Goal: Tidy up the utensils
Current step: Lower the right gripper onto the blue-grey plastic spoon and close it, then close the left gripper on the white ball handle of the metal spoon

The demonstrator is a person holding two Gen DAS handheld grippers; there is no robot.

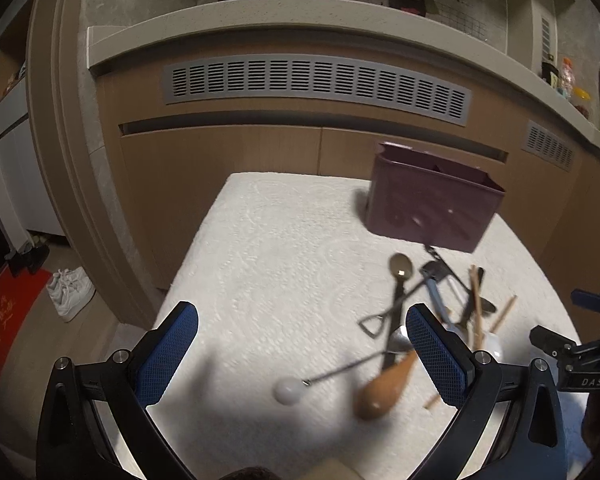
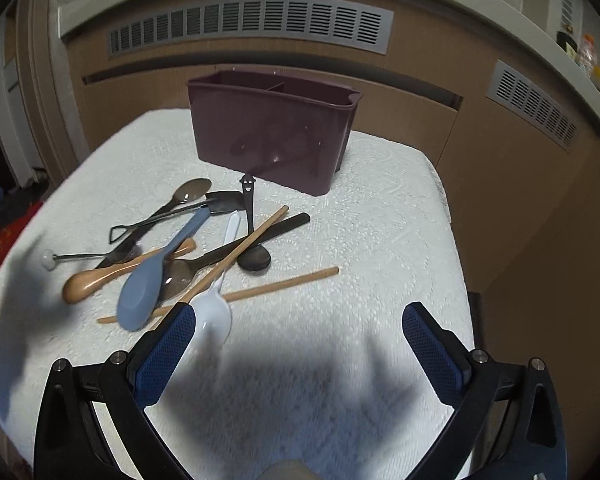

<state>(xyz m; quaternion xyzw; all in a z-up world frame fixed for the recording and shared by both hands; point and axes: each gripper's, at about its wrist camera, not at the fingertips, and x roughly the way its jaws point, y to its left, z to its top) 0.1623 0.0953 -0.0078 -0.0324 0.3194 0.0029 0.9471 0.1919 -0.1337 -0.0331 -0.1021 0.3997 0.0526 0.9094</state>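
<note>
In front of the caddy (image 2: 274, 136), utensils (image 2: 188, 256) lie heaped; your left gripper (image 1: 302, 354) and right gripper (image 2: 296, 354) hover, jaws wide, empty, ready to pick.

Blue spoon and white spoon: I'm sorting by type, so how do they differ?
The blue spoon has a broader bowl and thicker handle; the white spoon is slimmer. The blue spoon lies bowl down, rounded back up, while the white spoon's hollow faces up. The blue spoon rests across the wooden spoon; the white spoon lies beside a chopstick. Both look plastic and lie in the pile, bowls toward the camera.
</note>
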